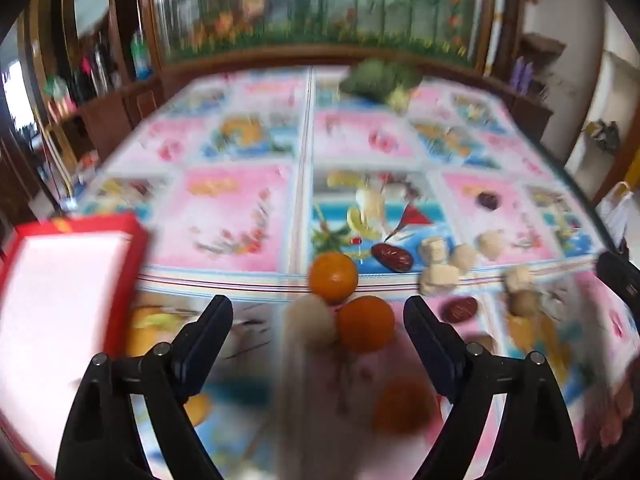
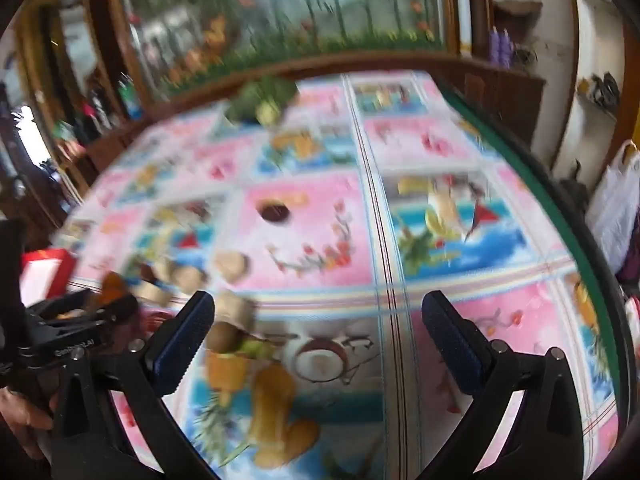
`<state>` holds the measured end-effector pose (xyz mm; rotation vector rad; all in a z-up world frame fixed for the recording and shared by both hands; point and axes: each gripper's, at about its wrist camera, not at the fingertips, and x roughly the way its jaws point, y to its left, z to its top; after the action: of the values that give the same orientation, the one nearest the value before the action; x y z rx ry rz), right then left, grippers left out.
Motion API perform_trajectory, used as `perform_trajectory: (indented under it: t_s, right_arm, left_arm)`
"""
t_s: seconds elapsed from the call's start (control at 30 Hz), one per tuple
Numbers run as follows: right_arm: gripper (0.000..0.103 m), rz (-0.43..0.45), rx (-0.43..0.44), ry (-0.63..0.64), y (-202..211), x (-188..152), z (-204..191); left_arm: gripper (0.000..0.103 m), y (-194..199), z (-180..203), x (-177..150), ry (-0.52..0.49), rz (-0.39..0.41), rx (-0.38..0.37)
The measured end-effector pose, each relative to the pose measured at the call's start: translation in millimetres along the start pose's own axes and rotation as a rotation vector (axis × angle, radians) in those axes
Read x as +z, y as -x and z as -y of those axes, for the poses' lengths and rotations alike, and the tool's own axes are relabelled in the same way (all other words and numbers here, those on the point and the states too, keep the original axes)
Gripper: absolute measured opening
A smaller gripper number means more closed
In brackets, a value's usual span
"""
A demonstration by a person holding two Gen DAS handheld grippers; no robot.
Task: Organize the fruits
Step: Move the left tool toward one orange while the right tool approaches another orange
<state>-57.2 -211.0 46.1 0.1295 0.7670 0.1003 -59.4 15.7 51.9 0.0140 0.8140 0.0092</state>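
In the left wrist view my left gripper (image 1: 318,320) is open and points down at a cluster of fruit on the table. A pale round fruit (image 1: 310,322) and an orange (image 1: 366,324) lie between its fingertips without touching them. A second orange (image 1: 334,278) lies just beyond, and a blurred third (image 1: 404,404) lies nearer. Red dates (image 1: 392,256) and pale lumps (image 1: 434,250) are scattered to the right. My right gripper (image 2: 318,320) is open over bare cloth, with a pale lump (image 2: 236,310) by its left finger and a dark date (image 2: 274,210) farther off.
A red box (image 1: 60,280) with a white inside stands at the left. A green leafy bunch (image 1: 376,78) lies at the table's far side. The cloth carries printed fruit pictures. The table's green edge (image 2: 560,216) curves on the right, and a white bag (image 2: 612,200) hangs beyond it.
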Motion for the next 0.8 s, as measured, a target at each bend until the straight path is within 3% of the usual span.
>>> perform_trajectory:
  t_s: [0.07, 0.2, 0.7, 0.8]
  right_arm:
    - [0.103, 0.038, 0.053, -0.015, 16.9, -2.0, -2.4]
    - [0.103, 0.041, 0.132, -0.004, 27.8, -6.4, -18.0]
    - [0.103, -0.134, 0.340, 0.161, 17.7, -43.8, -112.3]
    - [0.083, -0.189, 0.357, 0.218, 6.3, -51.0, -137.8]
  left_arm:
    - [0.094, 26.5, -3.5, -9.0, -0.020, 0.057, 0.055]
    - [0.097, 52.8, -12.7, -19.3, -0.040, 0.112, 0.057]
    - [0.101, 81.2, -50.1, -42.1, -0.055, 0.193, 0.172]
    - [0.101, 80.0, -60.2, -42.0, -0.030, 0.184, 0.164]
